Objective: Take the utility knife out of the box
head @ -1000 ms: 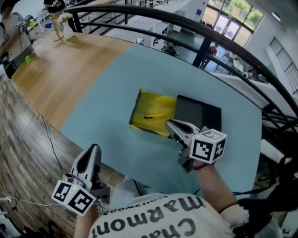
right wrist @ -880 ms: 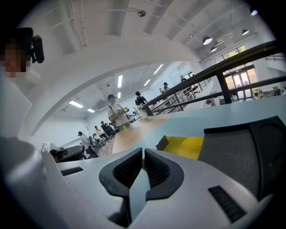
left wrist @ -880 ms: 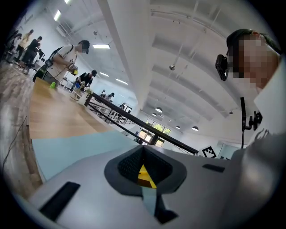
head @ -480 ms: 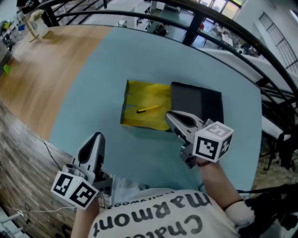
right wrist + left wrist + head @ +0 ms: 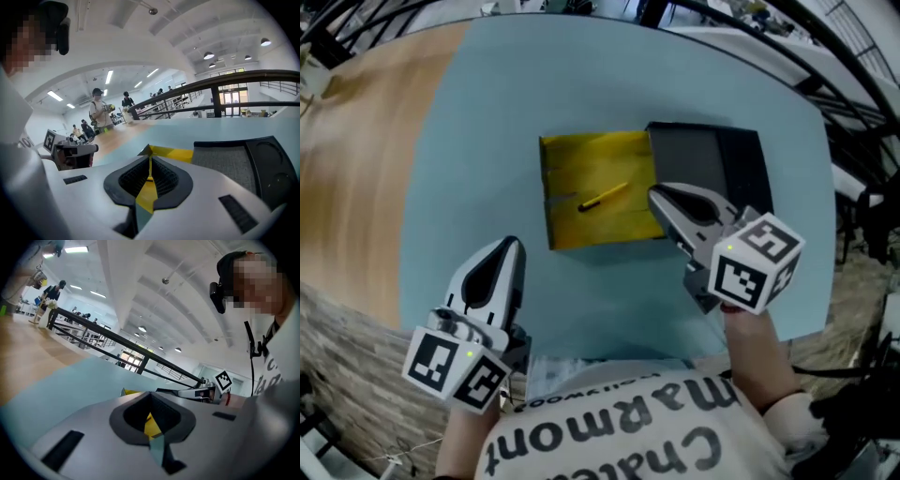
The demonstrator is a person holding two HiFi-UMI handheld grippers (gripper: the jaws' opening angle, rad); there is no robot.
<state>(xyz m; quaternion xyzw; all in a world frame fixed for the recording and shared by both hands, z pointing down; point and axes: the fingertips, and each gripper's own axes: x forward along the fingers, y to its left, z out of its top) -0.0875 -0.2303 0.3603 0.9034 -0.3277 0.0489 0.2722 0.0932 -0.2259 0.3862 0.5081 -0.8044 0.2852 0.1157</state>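
An open yellow box [image 5: 595, 169] lies on the pale blue table mat [image 5: 469, 141], and a yellow utility knife [image 5: 602, 197] rests slantwise inside it. The black lid [image 5: 712, 159] with grey foam lies against the box's right side. My right gripper [image 5: 661, 195] is shut and empty, its tip over the seam between box and lid, right of the knife. The right gripper view shows the right gripper [image 5: 150, 157] pointing at the box [image 5: 173, 152] and the lid [image 5: 234, 161]. My left gripper [image 5: 511, 248] is shut and empty, short of the box's near left corner.
A wooden floor [image 5: 347, 178] borders the mat on the left. A dark railing [image 5: 853, 56] runs behind the table. People [image 5: 101, 115] stand far off in the hall. The mat's near edge [image 5: 609, 347] is close to the person's body.
Both grippers have come forward toward the box, the left one farther. The right tip now hangs over the box's right edge. The head view has tipped down over the table.
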